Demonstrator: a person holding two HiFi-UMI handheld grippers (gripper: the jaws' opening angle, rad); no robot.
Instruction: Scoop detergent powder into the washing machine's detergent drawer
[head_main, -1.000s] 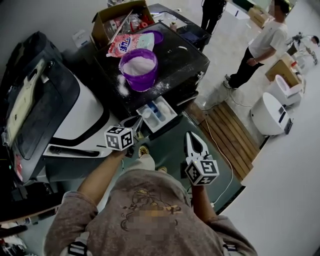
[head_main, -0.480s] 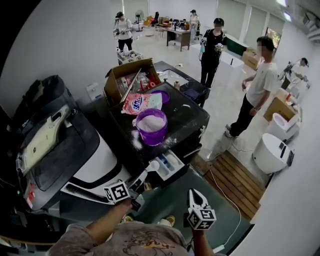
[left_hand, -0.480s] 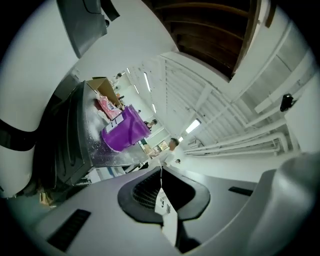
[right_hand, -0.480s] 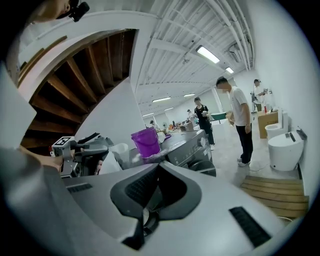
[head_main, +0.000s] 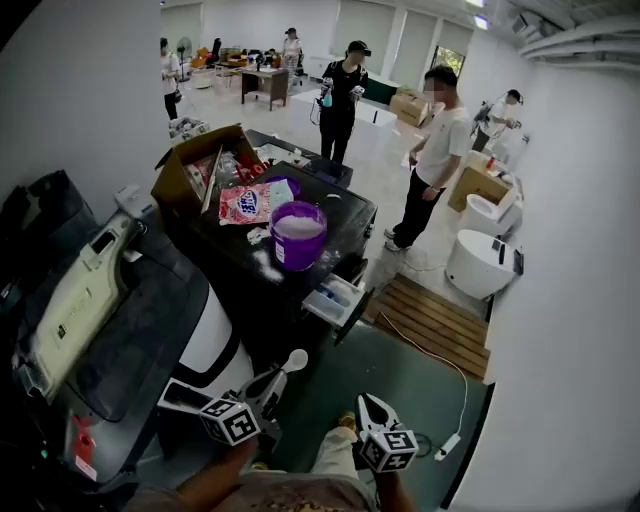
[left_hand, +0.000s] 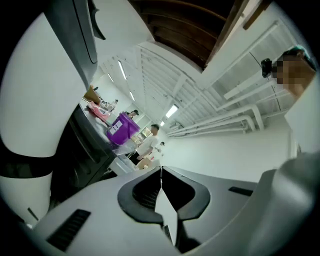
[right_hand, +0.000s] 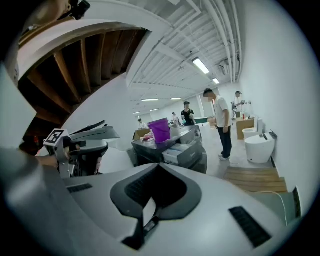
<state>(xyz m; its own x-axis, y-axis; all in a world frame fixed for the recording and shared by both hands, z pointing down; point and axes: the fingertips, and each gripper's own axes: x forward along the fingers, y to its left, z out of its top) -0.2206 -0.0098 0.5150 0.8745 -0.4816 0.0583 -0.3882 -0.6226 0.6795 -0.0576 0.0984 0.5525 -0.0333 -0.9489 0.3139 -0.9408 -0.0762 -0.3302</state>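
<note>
A purple bucket (head_main: 298, 236) of white powder stands on the black washing machine's top (head_main: 345, 215). Below it the detergent drawer (head_main: 335, 300) is pulled out. My left gripper (head_main: 272, 381) is low in the head view, well short of the drawer, shut on the handle of a white scoop (head_main: 296, 358) whose bowl points toward the machine. In the left gripper view the thin white scoop handle (left_hand: 168, 216) sits between the shut left gripper (left_hand: 161, 170), with the bucket (left_hand: 122, 128) far off. My right gripper (head_main: 368, 404) is shut and empty; the right gripper (right_hand: 159, 165) faces the bucket (right_hand: 160, 130) and the drawer (right_hand: 178, 147).
A pink detergent bag (head_main: 248, 204) and an open cardboard box (head_main: 196, 172) sit behind the bucket. A second machine with a raised dark lid (head_main: 120, 330) is at the left. Several people stand beyond. A wooden pallet (head_main: 432, 322) and a white cable lie on the floor at right.
The head view has tilted up, showing more of the room. Both grippers have dropped back from the drawer toward the person; the left one still holds the scoop.
</note>
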